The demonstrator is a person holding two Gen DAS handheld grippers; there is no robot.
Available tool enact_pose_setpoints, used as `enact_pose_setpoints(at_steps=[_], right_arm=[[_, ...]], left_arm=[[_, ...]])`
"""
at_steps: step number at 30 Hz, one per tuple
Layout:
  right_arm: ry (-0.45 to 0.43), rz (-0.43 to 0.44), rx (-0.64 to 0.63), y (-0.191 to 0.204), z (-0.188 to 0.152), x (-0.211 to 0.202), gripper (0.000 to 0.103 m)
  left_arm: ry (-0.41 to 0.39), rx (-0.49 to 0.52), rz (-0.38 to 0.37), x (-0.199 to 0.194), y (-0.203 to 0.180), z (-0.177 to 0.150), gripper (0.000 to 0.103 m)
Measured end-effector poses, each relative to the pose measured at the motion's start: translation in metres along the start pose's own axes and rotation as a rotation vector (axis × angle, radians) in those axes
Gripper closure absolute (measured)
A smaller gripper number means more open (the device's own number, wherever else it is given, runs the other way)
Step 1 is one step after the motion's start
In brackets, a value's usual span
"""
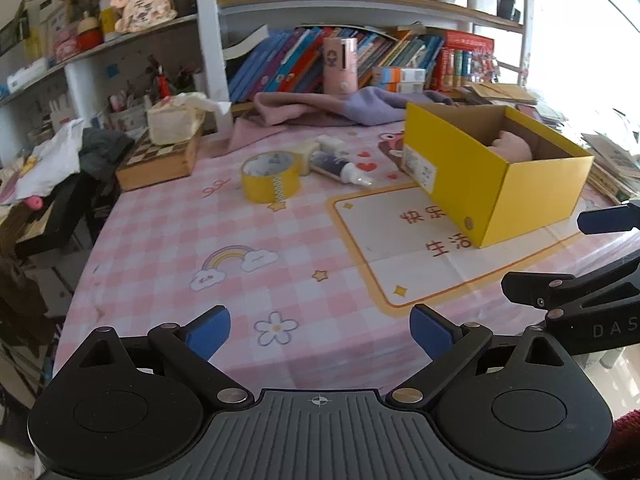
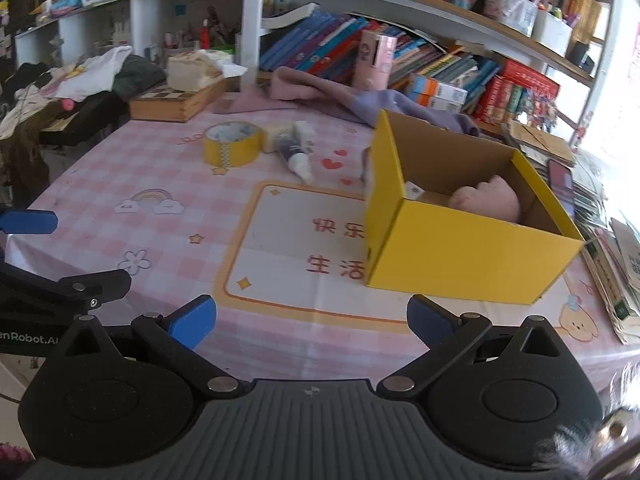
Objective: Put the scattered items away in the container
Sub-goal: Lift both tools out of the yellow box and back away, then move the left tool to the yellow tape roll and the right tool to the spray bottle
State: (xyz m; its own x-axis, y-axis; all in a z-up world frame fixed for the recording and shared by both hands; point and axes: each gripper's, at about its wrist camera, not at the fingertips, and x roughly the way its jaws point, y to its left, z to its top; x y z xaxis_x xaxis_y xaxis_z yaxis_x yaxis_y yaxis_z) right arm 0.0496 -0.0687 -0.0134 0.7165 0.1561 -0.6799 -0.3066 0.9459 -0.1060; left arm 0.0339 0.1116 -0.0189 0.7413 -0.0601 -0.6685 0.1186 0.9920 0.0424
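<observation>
Here we hold the left gripper [image 1: 320, 330] and right gripper [image 2: 311, 320] spread wide and empty above the pink checked tablecloth [image 1: 168, 240]. Beyond sit a yellow tape roll [image 1: 271, 176] and a dark squeeze tube [image 1: 334, 166], both left of the open yellow cardboard box [image 2: 460, 256], which holds a pink soft item [image 2: 490, 200].
</observation>
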Motion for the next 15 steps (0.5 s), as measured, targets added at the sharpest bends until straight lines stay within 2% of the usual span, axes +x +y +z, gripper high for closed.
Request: enact_pose_setpoints(at_steps=[15], right_arm=[[0.013, 0.064, -0.053, 0.014, 0.020, 0.025, 0.002]], left_arm=[[0.032, -0.071, 0.048, 0.017, 0.021, 0.002, 0.005]])
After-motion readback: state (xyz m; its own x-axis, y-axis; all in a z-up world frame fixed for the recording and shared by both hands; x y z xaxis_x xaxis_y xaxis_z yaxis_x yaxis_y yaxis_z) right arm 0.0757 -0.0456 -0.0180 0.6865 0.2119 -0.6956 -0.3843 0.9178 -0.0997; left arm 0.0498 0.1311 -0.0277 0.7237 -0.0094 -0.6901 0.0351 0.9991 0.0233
